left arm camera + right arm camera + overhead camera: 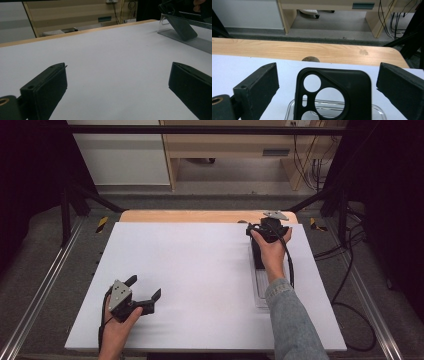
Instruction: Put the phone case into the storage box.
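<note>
White board (200,270) covers a wooden table (200,216); both hand-held grippers (145,295) (327,82) gape apart.

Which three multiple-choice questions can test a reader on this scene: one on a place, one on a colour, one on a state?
1. Where does the black phone case stand?
A. on a clear plastic stand
B. on the floor
C. in a drawer

2. What colour is the table's cover sheet?
A. red
B. white
C. green

3. How are the left tongs?
A. shut on the case
B. shut on nothing
C. open

Answers: 1 A, the case leans on the clear stand; 2 B, the sheet is plain white; 3 C, the jaws stand wide apart above bare sheet.
</note>
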A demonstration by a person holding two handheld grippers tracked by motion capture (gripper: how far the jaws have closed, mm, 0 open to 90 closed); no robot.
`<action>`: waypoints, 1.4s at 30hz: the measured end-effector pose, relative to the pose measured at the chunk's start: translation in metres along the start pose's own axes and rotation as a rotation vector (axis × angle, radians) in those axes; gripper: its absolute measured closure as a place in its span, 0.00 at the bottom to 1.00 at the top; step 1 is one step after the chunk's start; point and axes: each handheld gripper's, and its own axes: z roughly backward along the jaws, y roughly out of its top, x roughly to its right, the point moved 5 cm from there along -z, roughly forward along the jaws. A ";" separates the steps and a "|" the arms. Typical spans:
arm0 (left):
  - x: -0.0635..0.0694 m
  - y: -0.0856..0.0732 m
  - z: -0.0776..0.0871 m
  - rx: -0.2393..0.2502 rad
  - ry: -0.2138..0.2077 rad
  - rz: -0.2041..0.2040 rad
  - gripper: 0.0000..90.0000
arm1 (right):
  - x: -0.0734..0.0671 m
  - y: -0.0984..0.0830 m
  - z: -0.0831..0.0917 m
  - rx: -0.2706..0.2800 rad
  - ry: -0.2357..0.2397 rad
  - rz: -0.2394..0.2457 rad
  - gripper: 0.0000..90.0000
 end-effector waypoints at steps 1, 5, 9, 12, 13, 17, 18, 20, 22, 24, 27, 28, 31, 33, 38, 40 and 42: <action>0.000 0.000 0.000 0.000 0.000 0.000 0.02 | 0.001 0.001 0.001 -0.001 -0.001 -0.002 0.05; 0.000 0.000 0.000 0.000 0.002 -0.003 0.02 | 0.004 0.003 0.005 -0.001 -0.004 -0.001 0.05; 0.000 0.000 0.000 0.000 0.002 -0.006 0.02 | 0.006 0.004 0.008 -0.008 -0.006 0.004 0.05; 0.000 0.000 0.000 0.000 0.001 -0.006 0.02 | 0.008 0.005 0.010 -0.010 -0.005 0.004 0.05; 0.000 0.000 0.000 -0.001 0.002 -0.006 0.02 | 0.009 0.005 0.011 -0.011 -0.004 0.003 0.05; 0.000 0.000 0.001 0.001 0.003 -0.005 0.02 | 0.009 0.006 0.013 -0.013 0.002 -0.002 0.06; -0.001 0.000 0.001 0.002 0.003 -0.005 0.02 | 0.009 0.006 0.014 -0.012 0.004 -0.003 0.06; -0.001 0.000 0.000 0.001 0.002 -0.005 0.02 | 0.008 0.007 0.015 -0.011 0.010 -0.005 0.06; -0.001 0.000 0.000 0.000 0.001 -0.006 0.02 | 0.008 0.007 0.015 -0.011 0.013 -0.004 0.06; -0.001 0.000 0.001 0.003 0.002 -0.006 0.02 | 0.008 0.008 0.016 -0.009 0.017 -0.007 0.06; -0.002 0.000 0.001 0.004 0.004 -0.006 0.02 | 0.008 0.008 0.017 -0.012 0.019 -0.008 0.06; -0.002 0.000 0.001 0.003 0.004 -0.005 0.02 | 0.009 0.008 0.017 -0.011 0.021 -0.009 0.06; -0.002 0.000 0.001 0.003 0.004 -0.007 0.02 | 0.009 0.008 0.018 -0.010 0.025 -0.013 0.06; -0.002 0.000 0.001 0.003 0.005 -0.009 0.02 | 0.010 0.008 0.018 -0.011 0.032 -0.015 0.06; -0.003 0.001 0.001 0.008 0.007 -0.011 0.02 | 0.010 0.009 0.020 -0.006 0.044 -0.018 0.05; -0.004 0.001 0.001 0.009 0.008 -0.012 0.02 | 0.010 0.010 0.021 -0.004 0.048 -0.017 0.05; -0.004 0.001 0.001 0.008 0.009 -0.013 0.02 | 0.010 0.010 0.021 -0.002 0.052 -0.020 0.05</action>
